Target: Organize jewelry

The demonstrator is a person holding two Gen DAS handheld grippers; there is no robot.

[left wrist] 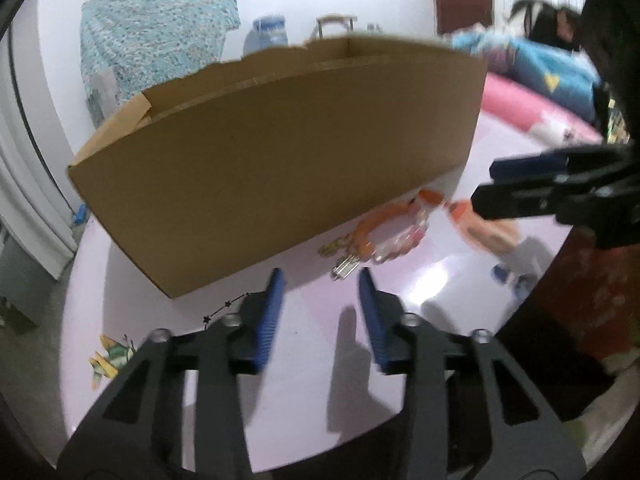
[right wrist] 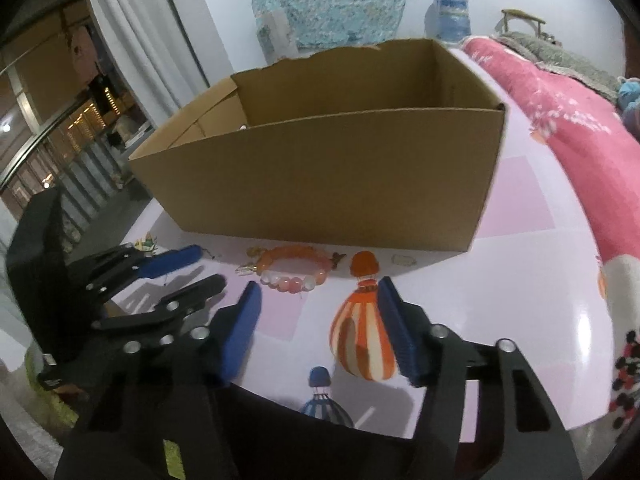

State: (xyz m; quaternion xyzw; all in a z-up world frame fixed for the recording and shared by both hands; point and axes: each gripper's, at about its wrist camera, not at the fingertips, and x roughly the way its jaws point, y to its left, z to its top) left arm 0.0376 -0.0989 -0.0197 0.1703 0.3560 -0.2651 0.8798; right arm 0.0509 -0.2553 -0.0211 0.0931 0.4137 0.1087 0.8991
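Open corrugated cardboard box [right wrist: 320, 176], matte brown with a torn back rim, stands on a glossy pink printed tabletop [right wrist: 528, 280]. Beaded bracelet [right wrist: 294, 270], smooth round orange and pale pink beads, lies at centre frame just in front of the box wall. Left gripper [left wrist: 320, 280]: ribbed blue pads parted, nothing between them; bracelet beyond the tips, blurred. Right gripper [right wrist: 316, 292]: pads parted, empty, over a printed striped balloon. Box interior shows only in the right wrist view.
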